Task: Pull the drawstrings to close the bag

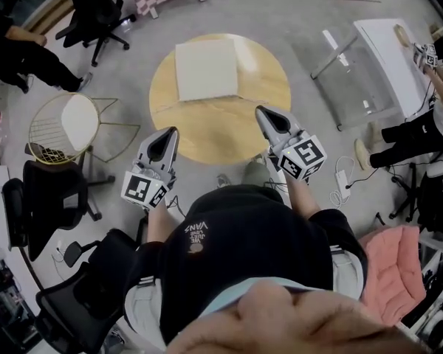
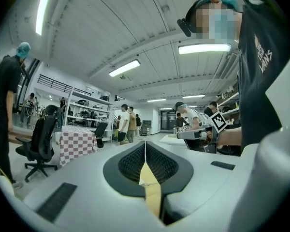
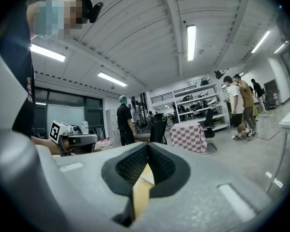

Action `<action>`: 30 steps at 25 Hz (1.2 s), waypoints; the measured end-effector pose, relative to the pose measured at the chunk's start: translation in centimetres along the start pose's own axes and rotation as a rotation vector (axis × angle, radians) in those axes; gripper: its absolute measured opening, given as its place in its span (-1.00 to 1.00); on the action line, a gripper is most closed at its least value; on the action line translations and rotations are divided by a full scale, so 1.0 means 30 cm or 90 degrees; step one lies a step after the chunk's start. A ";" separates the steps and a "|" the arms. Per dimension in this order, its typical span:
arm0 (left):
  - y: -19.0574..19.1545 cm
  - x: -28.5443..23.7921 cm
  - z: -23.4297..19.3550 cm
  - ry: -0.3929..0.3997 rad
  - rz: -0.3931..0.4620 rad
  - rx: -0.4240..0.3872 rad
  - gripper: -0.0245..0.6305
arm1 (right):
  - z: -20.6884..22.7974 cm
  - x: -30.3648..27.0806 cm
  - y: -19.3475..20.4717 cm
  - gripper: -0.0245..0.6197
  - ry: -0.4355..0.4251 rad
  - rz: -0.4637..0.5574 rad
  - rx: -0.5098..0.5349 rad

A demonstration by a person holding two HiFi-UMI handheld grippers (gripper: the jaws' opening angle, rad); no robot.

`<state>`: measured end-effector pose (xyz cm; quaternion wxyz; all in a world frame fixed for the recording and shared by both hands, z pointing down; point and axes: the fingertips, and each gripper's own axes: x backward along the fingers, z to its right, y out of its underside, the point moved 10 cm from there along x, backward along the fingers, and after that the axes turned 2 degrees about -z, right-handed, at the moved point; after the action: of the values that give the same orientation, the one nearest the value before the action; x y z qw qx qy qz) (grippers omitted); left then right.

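round table (image 1: pixel 229 127) — left gripper (image 1: pixel 171 133), right gripper (image 1: pixel 262 113) level

Furniture I am seeing around the work spot

I am looking down on a round pale wooden table (image 1: pixel 229 135); a gold wire chair (image 1: pixel 48 142) is standing near its left, a black swivel office chair (image 1: pixel 94 12) is sitting beyond, and a pink quilted cushion (image 1: pixel 393 271) is lying at lower right.

I noted: round table (image 1: pixel 229 135), near half bare and passable; white bag (image 1: pixel 207 68) covering its far half; wire chair (image 1: pixel 63 127) just left; glass table (image 1: pixel 354 72) right, open floor between.
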<state>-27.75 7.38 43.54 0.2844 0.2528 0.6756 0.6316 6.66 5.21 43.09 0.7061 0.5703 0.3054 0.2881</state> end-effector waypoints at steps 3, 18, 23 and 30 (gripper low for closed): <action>0.012 -0.044 -0.013 -0.022 -0.003 0.019 -0.91 | 0.056 -0.021 -0.006 -0.93 -0.004 -0.006 -0.002; 0.035 -0.249 -0.019 -0.109 -0.004 0.042 -0.91 | 0.342 -0.219 0.001 -0.93 -0.083 -0.058 0.028; 0.075 -0.300 -0.036 -0.145 -0.002 0.053 -0.91 | 0.422 -0.306 0.038 -0.93 -0.106 -0.076 0.034; 0.116 -0.370 -0.028 -0.182 -0.019 0.044 -0.91 | 0.518 -0.384 0.102 -0.93 -0.132 -0.116 0.043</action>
<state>-20.51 -0.75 47.75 0.3780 0.3395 0.6532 0.5615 10.83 -12.72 49.82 0.7374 0.5904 0.2910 0.1518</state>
